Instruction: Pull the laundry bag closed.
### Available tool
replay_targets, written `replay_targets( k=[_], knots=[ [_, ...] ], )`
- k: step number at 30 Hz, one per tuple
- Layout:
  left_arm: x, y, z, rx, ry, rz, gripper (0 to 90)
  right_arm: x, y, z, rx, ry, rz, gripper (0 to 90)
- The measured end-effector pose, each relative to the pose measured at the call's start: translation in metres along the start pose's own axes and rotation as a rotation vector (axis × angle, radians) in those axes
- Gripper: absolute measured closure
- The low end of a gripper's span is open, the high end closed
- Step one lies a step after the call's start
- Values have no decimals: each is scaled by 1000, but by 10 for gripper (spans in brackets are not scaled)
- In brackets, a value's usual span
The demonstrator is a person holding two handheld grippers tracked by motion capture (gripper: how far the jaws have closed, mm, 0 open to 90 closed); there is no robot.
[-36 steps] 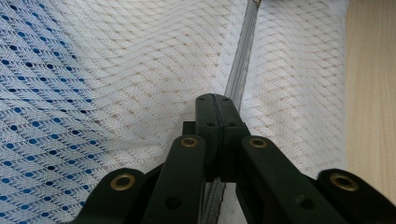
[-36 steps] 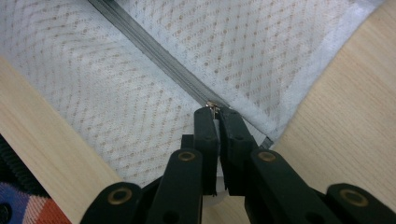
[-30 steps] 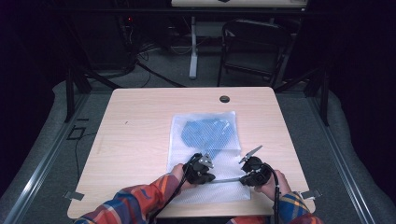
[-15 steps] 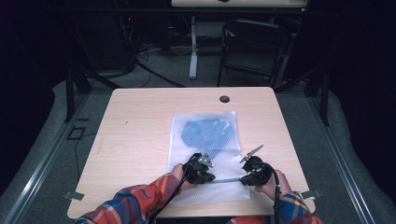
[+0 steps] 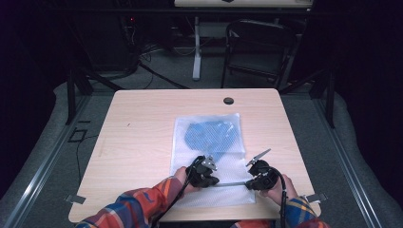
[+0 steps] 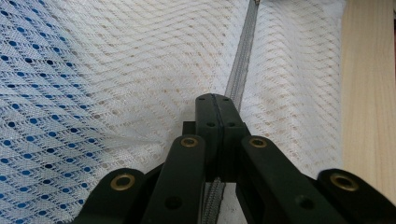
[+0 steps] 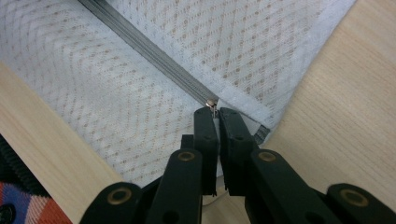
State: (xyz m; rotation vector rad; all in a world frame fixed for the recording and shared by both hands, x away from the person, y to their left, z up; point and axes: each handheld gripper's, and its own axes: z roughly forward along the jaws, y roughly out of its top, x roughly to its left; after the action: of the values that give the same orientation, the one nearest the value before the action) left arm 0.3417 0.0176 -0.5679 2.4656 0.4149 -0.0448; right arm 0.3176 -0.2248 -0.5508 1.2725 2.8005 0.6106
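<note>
Zipper apparently between both grippers' fingers.

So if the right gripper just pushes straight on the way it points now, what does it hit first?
The right gripper meets the zipper pull right at its tips; the jaws look closed on its tab. Beyond lies the mesh bag, flat on the table.
</note>
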Motion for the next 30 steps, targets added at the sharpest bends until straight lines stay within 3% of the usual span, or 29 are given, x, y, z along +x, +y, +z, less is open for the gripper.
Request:
replay_targets(
  k=[9, 11, 16, 20, 23, 26, 30],
  knots=[
    [0, 0, 0, -1, -1, 2, 900, -2, -1, 0, -1, 7, 18, 864],
    [0, 0, 0, -4, -4, 0, 900, -2, -2, 2, -25, 14, 37, 862],
    [1, -1, 0, -10, -10, -7, 900, -1, -1, 1, -7, -1, 12, 862],
    [-1, 0, 0, -5, -17, -3, 859, 0, -2, 2, -32, 6, 30, 854],
    [-2, 1, -2, 10, -27, -8, 745, 2, 0, 1, -20, 1, -2, 713],
    [-1, 2, -6, 17, -5, -19, 602, 6, 4, -5, -32, -25, -36, 542],
    [-2, 5, -21, -4, 12, -27, 418, 10, 5, -17, -130, -31, -14, 335]
  ],
)
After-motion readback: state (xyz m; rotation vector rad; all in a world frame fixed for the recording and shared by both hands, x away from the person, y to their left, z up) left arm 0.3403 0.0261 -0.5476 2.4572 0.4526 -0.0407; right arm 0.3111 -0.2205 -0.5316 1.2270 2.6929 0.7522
